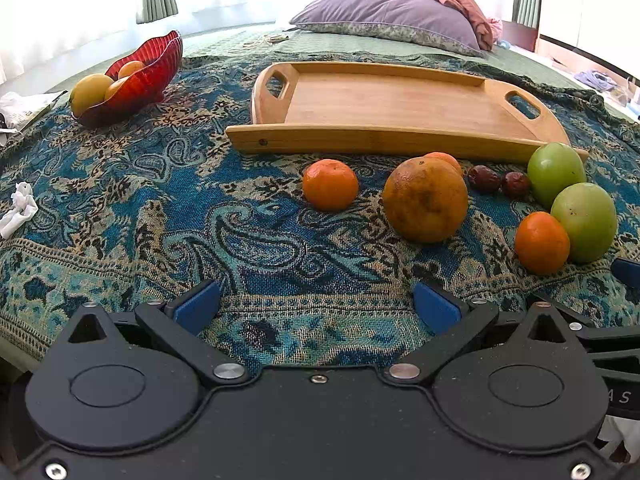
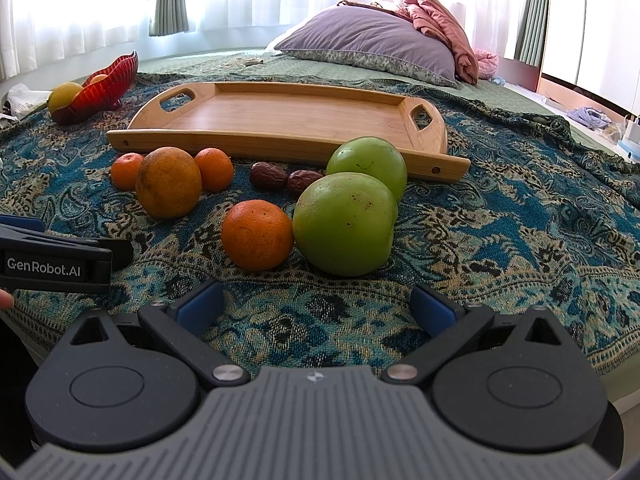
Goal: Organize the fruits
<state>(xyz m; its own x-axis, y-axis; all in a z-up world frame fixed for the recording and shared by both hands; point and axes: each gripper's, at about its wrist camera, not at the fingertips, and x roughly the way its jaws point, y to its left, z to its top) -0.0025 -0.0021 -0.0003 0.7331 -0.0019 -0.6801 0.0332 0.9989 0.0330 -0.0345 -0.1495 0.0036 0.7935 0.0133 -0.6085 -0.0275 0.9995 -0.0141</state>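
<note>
Fruits lie loose on a bed covered by a blue and tan paisley throw (image 2: 500, 216), just in front of an empty wooden tray (image 2: 280, 118) with cut-out handles at each end. In the right wrist view, two green apples (image 2: 344, 222) sit touching each other at the right of the group, a small mandarin (image 2: 257, 234) touches the nearer apple's left side, and two dark dates (image 2: 269, 176) rest side by side near the tray's front rail. Further left, a large mottled orange (image 2: 169, 187) sits between two more small mandarins (image 2: 126, 171). At the far left, a red ribbed glass bowl (image 2: 102, 88) holds yellow and orange fruit. Behind the tray, a purple pillow (image 2: 368, 40) and a pink bundle of cloth rest at the head of the bed, with bright curtained windows beyond. A crumpled white tissue (image 1: 18, 208) lies at the left edge of the throw in the left wrist view. The left gripper (image 1: 316, 308) hovers low over the near edge of the throw, its blue-padded fingers spread wide apart and holding nothing. The right gripper (image 2: 316, 308) is level beside it, fingers likewise wide apart and empty, aimed toward the mandarin and nearer apple.
</note>
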